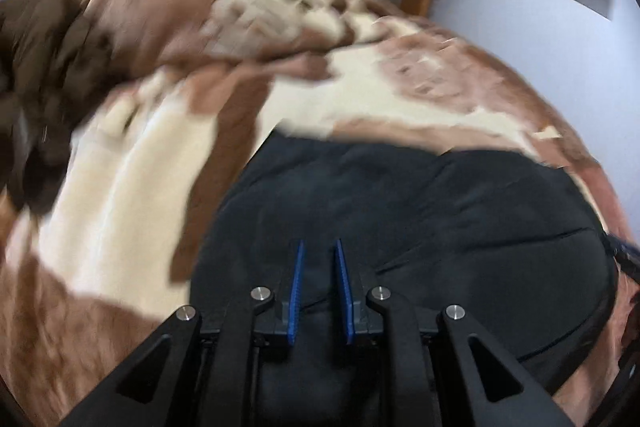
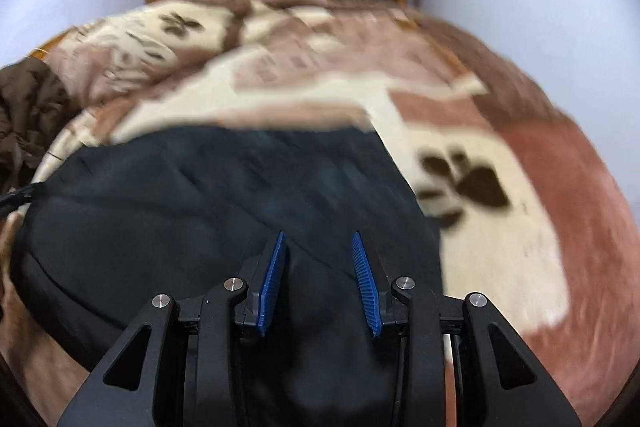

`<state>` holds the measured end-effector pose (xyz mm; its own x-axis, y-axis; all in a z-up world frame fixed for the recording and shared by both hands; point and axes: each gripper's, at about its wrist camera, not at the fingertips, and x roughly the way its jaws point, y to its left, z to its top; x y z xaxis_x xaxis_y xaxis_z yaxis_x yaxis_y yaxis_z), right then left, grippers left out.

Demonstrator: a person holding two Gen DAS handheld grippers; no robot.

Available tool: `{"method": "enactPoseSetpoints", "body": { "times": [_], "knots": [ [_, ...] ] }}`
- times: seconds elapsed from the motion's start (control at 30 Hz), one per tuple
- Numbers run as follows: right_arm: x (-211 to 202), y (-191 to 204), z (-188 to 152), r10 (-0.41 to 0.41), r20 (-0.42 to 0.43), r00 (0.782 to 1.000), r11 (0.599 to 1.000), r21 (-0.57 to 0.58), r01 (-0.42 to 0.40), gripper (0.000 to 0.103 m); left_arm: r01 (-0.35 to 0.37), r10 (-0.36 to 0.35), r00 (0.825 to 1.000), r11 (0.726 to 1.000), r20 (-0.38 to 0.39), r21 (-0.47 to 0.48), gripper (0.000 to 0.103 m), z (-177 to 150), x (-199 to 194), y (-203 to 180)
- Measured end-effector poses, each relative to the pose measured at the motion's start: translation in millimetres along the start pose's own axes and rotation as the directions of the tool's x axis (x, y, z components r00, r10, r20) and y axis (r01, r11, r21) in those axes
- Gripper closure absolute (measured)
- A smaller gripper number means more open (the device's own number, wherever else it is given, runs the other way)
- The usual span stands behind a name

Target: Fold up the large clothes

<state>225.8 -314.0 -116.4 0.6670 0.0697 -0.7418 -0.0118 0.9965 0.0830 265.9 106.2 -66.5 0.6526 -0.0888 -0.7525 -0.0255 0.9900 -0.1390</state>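
Setting: a bed covered by a brown-and-cream blanket (image 1: 120, 187) with dark leaf prints; both views are motion-blurred.
Garment: a large black garment (image 1: 420, 211) lies spread on the blanket, filling the lower centre of both views; its far edge runs across mid-frame.
Other cloth: a dark brown garment (image 2: 28, 115) is heaped at the left edge of both views, apart from the black one.
Left claw: the left claw (image 1: 320, 291) sits at the bottom centre of the left view, blue pads a narrow gap apart, nothing visibly pinched between them; black fabric lies directly beneath.
Right claw: the right claw (image 2: 318, 283) sits at the bottom centre of the right view, jaws parted wider, empty, over the black garment's right part.
Step in hand: judged to be positioning over the near part of the garment before a fold; neither claw holds cloth.
Next move: likely each claw must lower to a near edge or corner, close on the fabric, then carry it toward the far edge evenly.
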Motion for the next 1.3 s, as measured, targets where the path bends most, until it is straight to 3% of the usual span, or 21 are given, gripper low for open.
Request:
{"method": "enactPoseSetpoints", "body": {
  "times": [0.3,0.4,0.57,0.77,1.1,1.3],
  "knots": [
    [22.5,-10.2,-6.8,0.001,-0.013,1.0,0.999,0.034,-0.001,0.068,0.031,-0.032,0.999,0.997,-0.018,-0.064,0.084,-9.2,22.0,5.5],
    [0.0,-9.6,0.9,-0.016,0.004,1.0,1.0,0.018,0.016,0.068,0.016,-0.016,1.0,0.999,-0.005,-0.034,0.084,-6.5,0.2,1.6],
    [-41.5,-5.9,-0.8,0.045,0.062,0.997,0.999,0.017,-0.046,0.068,0.005,-0.005,0.999,1.0,0.032,0.005,0.084,-15.1,-36.7,-6.3],
    [-12.4,-6.9,-24.6,0.087,-0.052,0.995,0.996,0.038,-0.085,0.067,-0.003,0.002,0.999,0.999,-0.035,-0.032,0.084,-41.1,-20.1,-8.7],
    [-31.6,-0.6,-21.1,0.037,0.0,0.999,0.999,0.002,-0.037,0.066,-0.027,0.026,0.999,1.0,-0.035,-0.012,0.084,-38.4,-26.6,-14.2],
    [-47.0,-7.2,-13.3,-0.004,0.047,0.999,1.0,0.002,0.004,0.059,-0.066,0.067,0.998,0.998,0.006,-0.021,0.083,-31.5,-40.4,-4.9]
  ]
}}
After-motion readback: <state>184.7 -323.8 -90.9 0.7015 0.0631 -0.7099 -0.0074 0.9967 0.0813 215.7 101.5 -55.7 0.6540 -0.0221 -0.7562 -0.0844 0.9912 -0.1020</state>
